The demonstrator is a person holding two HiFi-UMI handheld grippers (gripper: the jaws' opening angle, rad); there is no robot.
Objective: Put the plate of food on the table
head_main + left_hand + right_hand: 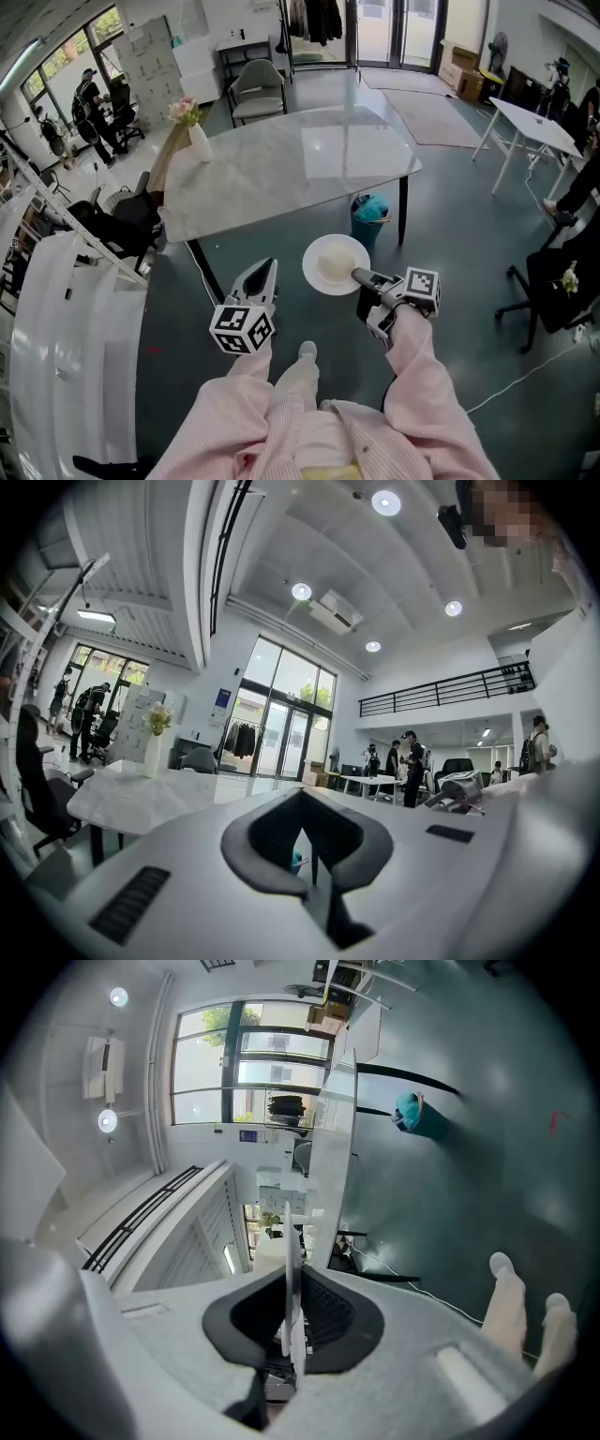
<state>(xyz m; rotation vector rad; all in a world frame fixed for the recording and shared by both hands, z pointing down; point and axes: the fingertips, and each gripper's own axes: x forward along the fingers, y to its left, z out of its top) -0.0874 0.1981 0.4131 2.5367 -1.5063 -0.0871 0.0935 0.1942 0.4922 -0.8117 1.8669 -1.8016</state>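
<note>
Plate of food (pixel 336 264) hangs over the floor just in front of me, short of the bench's edge. My right gripper (pixel 361 277) pinches its near rim, jaws almost together on the thin edge; I grip there so the dish sits level and nothing slides off. My left gripper (pixel 265 272) rides alongside, jaws drawn together on nothing, free to steady. Ahead stands the marble bench (pixel 300 169), its near part bare for landing, with a flower vase (pixel 199 141) off at the left corner.

Right tool (pixel 358 275) grips the plate (pixel 328 255) edge; left tool (pixel 269 267) closed, empty.
</note>
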